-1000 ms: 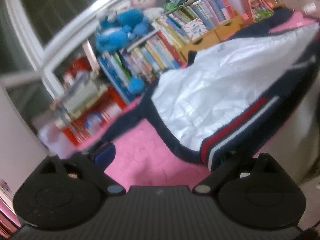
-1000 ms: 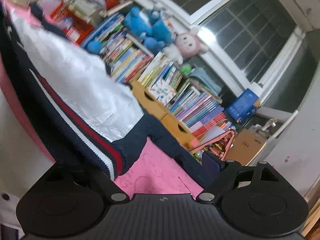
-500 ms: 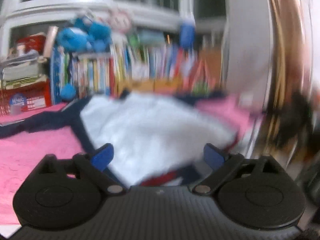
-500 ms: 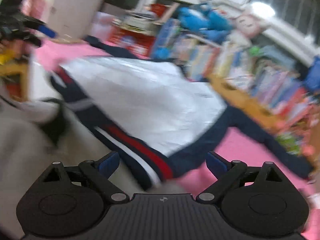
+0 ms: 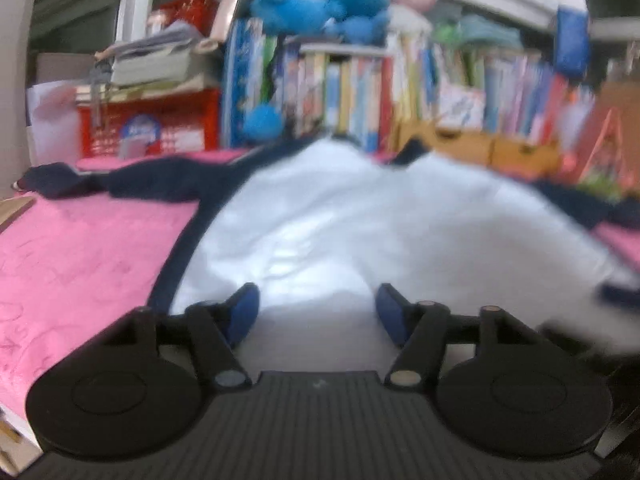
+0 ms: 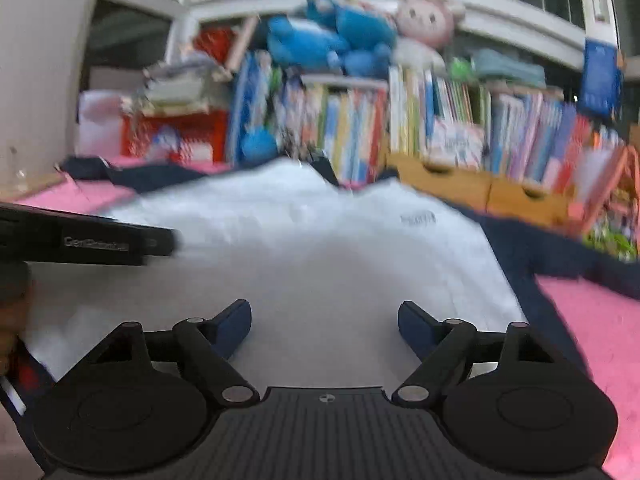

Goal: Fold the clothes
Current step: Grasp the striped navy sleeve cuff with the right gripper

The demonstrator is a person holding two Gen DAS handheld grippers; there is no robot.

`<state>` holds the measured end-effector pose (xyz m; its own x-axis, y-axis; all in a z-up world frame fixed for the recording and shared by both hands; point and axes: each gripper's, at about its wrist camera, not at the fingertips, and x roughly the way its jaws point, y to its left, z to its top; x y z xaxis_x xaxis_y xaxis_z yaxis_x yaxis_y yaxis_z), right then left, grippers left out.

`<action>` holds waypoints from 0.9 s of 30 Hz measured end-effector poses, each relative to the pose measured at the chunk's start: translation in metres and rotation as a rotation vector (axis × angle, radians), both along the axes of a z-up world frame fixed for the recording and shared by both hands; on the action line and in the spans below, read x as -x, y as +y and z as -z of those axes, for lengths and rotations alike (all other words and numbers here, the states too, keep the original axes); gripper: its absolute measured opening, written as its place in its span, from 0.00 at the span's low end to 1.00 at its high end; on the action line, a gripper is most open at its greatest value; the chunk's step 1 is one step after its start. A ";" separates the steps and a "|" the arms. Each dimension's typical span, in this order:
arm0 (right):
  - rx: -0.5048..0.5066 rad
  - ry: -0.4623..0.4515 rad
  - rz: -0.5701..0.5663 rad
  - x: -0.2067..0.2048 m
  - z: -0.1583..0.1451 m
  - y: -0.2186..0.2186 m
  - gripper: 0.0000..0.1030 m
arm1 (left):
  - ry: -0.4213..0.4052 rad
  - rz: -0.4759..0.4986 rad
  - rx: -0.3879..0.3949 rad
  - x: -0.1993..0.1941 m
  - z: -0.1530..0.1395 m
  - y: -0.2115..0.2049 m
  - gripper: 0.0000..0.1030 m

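**Jacket spread flat, both jaws apart**

Left gripper and right gripper hovered with jaws apart, holding nothing, over the near hem of the jacket. It lay spread on the pink mat, sleeves out left and right. White lining looked thin, slippery; navy knit edge judged thicker, better purchase

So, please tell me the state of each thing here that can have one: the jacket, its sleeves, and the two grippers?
Jacket: spread flat on the pink cover, white lining up, not yet folded.
Left sleeve: stretched out sideways.
Right sleeve: stretched out sideways.
Left gripper: jaws open, holding nothing, over the lining.
Right gripper: jaws open, holding nothing, over the lining.
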<state>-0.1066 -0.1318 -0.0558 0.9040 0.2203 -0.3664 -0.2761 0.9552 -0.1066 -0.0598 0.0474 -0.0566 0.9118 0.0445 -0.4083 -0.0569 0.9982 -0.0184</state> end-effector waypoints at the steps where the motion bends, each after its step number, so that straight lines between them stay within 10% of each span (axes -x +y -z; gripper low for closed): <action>1: 0.004 -0.008 0.028 -0.002 0.005 -0.011 0.78 | -0.017 -0.020 -0.050 0.003 0.003 0.005 0.63; 7: -0.087 0.077 0.335 -0.019 0.010 -0.126 0.91 | 0.096 -0.237 -0.035 0.007 -0.014 0.080 0.76; 10: -0.231 0.169 0.386 -0.020 -0.003 -0.188 0.89 | 0.058 -0.168 -0.073 -0.003 -0.045 0.072 0.73; 19: -0.581 0.142 0.667 -0.102 -0.044 -0.349 0.93 | 0.004 0.258 -0.040 -0.149 -0.092 -0.074 0.73; 27: -0.610 0.255 0.858 -0.207 -0.020 -0.454 0.92 | 0.091 0.272 0.005 -0.287 -0.053 -0.167 0.70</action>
<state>0.1008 -0.5858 -0.0353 0.7562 -0.2406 -0.6085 0.5632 0.7127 0.4182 0.2268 -0.1194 -0.0039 0.8498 -0.1989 -0.4881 0.2110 0.9770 -0.0308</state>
